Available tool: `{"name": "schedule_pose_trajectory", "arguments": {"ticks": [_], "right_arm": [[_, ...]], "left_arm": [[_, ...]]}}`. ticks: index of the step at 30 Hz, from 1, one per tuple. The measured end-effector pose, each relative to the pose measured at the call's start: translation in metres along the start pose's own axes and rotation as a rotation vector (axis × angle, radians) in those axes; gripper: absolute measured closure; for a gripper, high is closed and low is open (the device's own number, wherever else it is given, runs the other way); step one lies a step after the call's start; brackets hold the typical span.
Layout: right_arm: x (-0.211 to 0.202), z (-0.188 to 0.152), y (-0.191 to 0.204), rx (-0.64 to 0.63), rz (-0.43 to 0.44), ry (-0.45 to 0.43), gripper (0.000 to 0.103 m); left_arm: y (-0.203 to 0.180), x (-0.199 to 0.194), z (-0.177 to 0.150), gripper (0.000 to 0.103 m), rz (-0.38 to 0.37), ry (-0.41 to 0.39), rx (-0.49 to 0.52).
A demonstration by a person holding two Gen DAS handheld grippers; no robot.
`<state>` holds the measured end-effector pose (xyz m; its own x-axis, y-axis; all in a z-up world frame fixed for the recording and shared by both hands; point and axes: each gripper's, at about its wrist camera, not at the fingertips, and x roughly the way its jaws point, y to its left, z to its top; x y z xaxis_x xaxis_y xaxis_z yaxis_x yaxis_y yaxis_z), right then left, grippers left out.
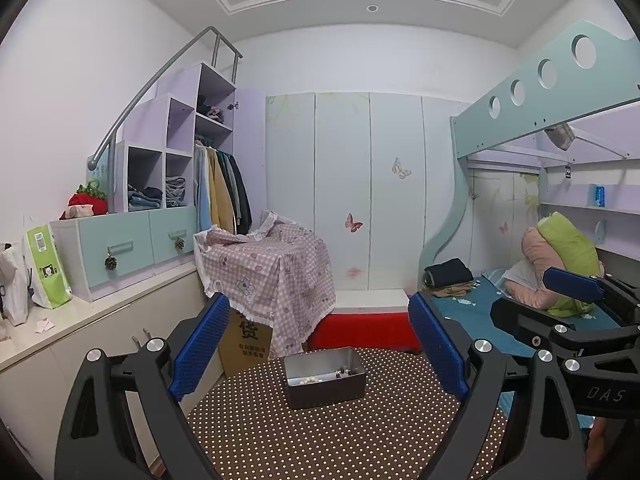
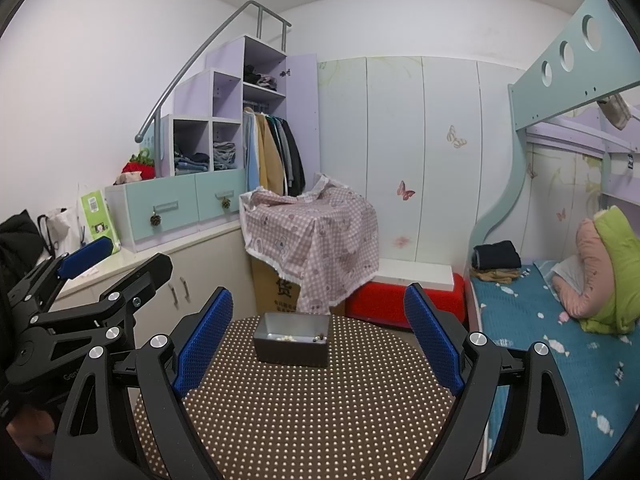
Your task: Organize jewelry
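Observation:
A dark metal box (image 1: 325, 376) with a shiny inside stands on a round table with a brown dotted cloth (image 1: 344, 436). Pale beads and small dark jewelry pieces (image 1: 308, 380) lie in its bottom. My left gripper (image 1: 319, 344) hovers above the table, short of the box, its blue pads wide apart with nothing between them. In the right wrist view the same box (image 2: 293, 338) sits at the table's far side, and my right gripper (image 2: 319, 334) is open and empty before it. Each gripper shows in the other's view: the right gripper (image 1: 576, 284), the left gripper (image 2: 86, 258).
A checked cloth covers a cardboard box (image 1: 272, 276) behind the table. A red stool (image 1: 362, 330) stands beside it. A counter with drawers and bags (image 1: 44, 268) runs along the left; a bunk bed with a blue sheet (image 2: 552, 336) lies on the right.

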<state>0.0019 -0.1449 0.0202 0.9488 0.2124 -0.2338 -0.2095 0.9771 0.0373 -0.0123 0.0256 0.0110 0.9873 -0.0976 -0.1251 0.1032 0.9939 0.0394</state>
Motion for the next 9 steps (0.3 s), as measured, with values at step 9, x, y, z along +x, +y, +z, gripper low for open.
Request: {"name": "schedule_pose_trajectory", "arguments": {"ticks": [9], "right_arm": [[0.0039,-0.0068,0.0029,0.002,0.000,0.003,0.018]], "left_arm": [[-0.0010,0.0017,0.0013,0.015,-0.001,-0.004,-0.003]]}}
